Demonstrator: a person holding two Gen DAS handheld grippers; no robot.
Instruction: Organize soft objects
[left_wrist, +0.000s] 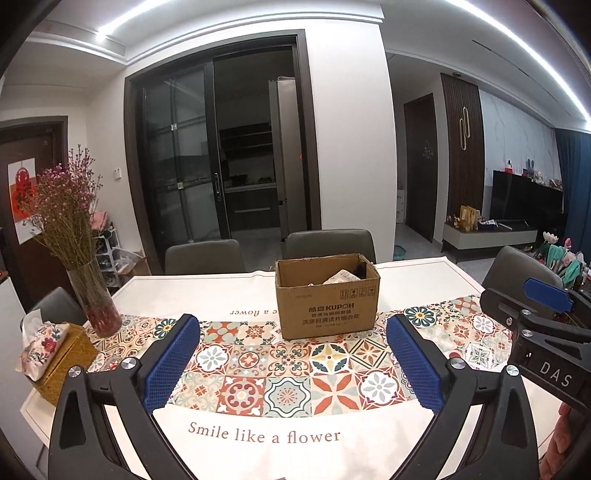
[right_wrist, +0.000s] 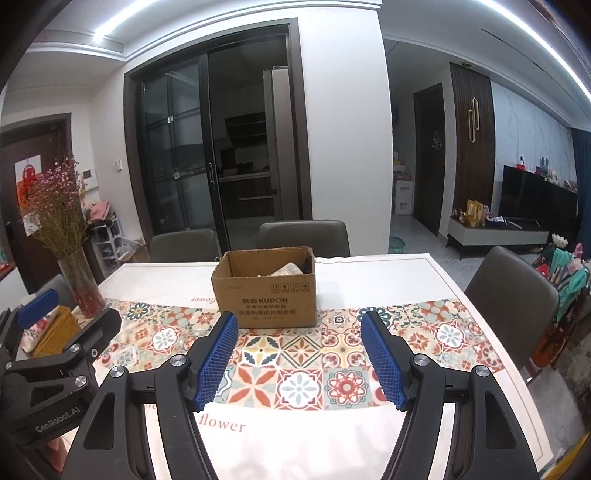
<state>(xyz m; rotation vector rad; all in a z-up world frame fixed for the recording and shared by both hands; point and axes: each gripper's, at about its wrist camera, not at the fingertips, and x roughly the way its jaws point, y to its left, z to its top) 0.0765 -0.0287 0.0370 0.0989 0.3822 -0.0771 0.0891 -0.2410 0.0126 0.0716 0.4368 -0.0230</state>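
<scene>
An open cardboard box (left_wrist: 327, 299) stands in the middle of the table on the patterned runner; it also shows in the right wrist view (right_wrist: 266, 295). Pale crumpled soft items (left_wrist: 341, 276) lie inside it, mostly hidden by the walls. My left gripper (left_wrist: 291, 328) is open and empty, held above the runner in front of the box. My right gripper (right_wrist: 299, 325) is open and empty, also in front of the box. Each gripper shows at the side of the other's view: the right one (left_wrist: 546, 314) and the left one (right_wrist: 44, 325).
A glass vase of dried pink flowers (left_wrist: 92, 295) stands at the table's left, with a fabric-covered tissue box (left_wrist: 44, 347) beside it. Grey chairs (left_wrist: 328, 243) ring the far side and right end (right_wrist: 517, 288). The tablecloth (left_wrist: 258, 435) covers the table.
</scene>
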